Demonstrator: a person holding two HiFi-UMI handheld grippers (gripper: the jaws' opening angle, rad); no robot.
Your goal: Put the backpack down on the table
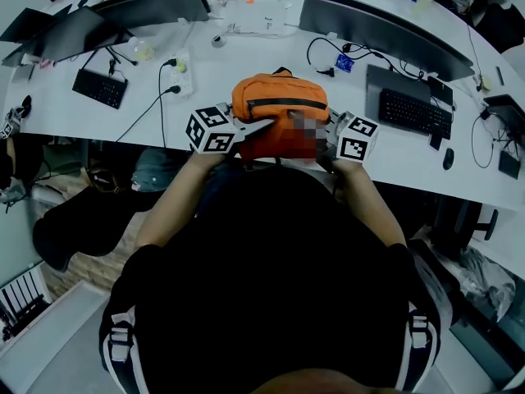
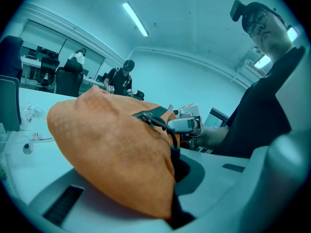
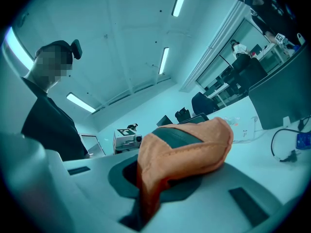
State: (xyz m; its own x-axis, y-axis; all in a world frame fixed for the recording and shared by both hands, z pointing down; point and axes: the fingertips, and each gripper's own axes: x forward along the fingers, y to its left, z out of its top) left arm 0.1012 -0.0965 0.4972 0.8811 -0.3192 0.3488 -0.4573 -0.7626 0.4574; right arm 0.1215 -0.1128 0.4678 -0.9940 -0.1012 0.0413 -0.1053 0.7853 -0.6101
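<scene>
An orange backpack (image 1: pixel 279 105) with a black zip hangs over the front edge of the white table (image 1: pixel 205 72), in front of the person's chest. I cannot tell whether it rests on the tabletop. My left gripper (image 1: pixel 259 127) is shut on the bag's left side, and my right gripper (image 1: pixel 326 138) is shut on its right side. In the left gripper view the orange fabric (image 2: pixel 112 149) is pinched in the left gripper (image 2: pixel 172 200), with the right gripper (image 2: pixel 187 125) beyond it. In the right gripper view a fold of the backpack (image 3: pixel 187 147) is clamped in the right gripper (image 3: pixel 141 203).
Two monitors (image 1: pixel 156 6) (image 1: pixel 385 31) stand at the back of the table. Keyboards (image 1: pixel 100 87) (image 1: pixel 414 113), a power strip (image 1: pixel 182 72), cables and a mouse (image 1: pixel 448 159) lie around the bag. Other people (image 2: pixel 121 76) sit at desks further off.
</scene>
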